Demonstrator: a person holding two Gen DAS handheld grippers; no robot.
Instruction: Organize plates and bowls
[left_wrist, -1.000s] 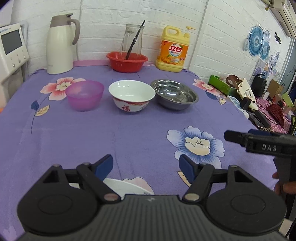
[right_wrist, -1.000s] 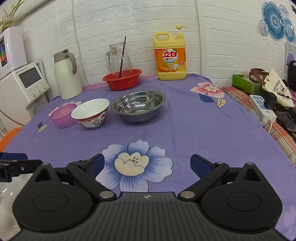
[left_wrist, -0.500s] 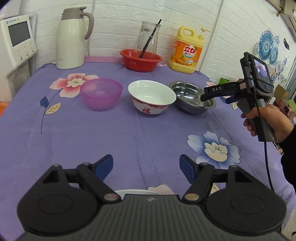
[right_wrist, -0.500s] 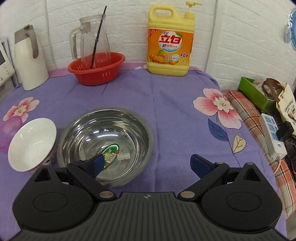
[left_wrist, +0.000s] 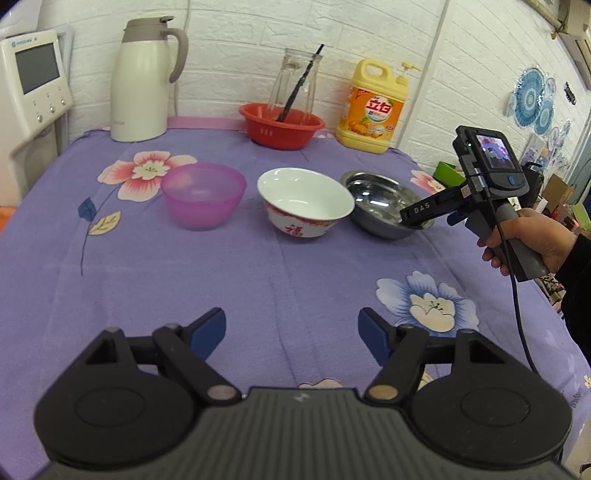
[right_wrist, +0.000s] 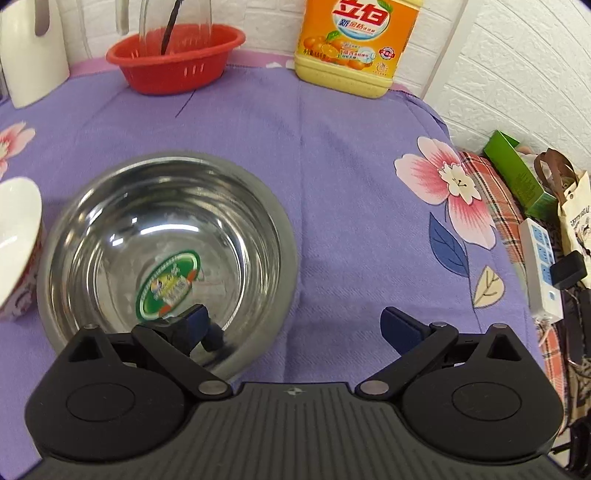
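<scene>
Three bowls in a row across the middle of the left wrist view, on the purple flowered tablecloth (left_wrist: 295, 280): translucent pink plastic bowl (left_wrist: 204, 200) at left, white ceramic bowl with red pattern (left_wrist: 305, 206) in the centre, shallow stainless steel bowl (left_wrist: 384, 203) at right, touching or nearly touching the white one.

Right gripper (right_wrist: 295, 326) at the lower centre of its own view, tilted steeply down, jaws wide apart and empty. Left blue pad (right_wrist: 197, 321) over the inside of the steel bowl (right_wrist: 166, 258), right blue pad (right_wrist: 397, 325) outside it over bare cloth, so the bowl's near right rim between the two. In the left wrist view, same tool held by a hand (left_wrist: 532, 240) at the right edge, fingers reaching over the steel bowl's right side.

Left gripper (left_wrist: 291, 334) at the bottom of its view, jaws apart, nothing between them but cloth, well short of all three bowls.

Judgement: right hand far nearer; steel bowl ahead and left of its jaws. Round bowl, no long axis, so only the rim wall counts. Probably a drop onto that rim and a pinch next, though height above the rim not clear.
</scene>
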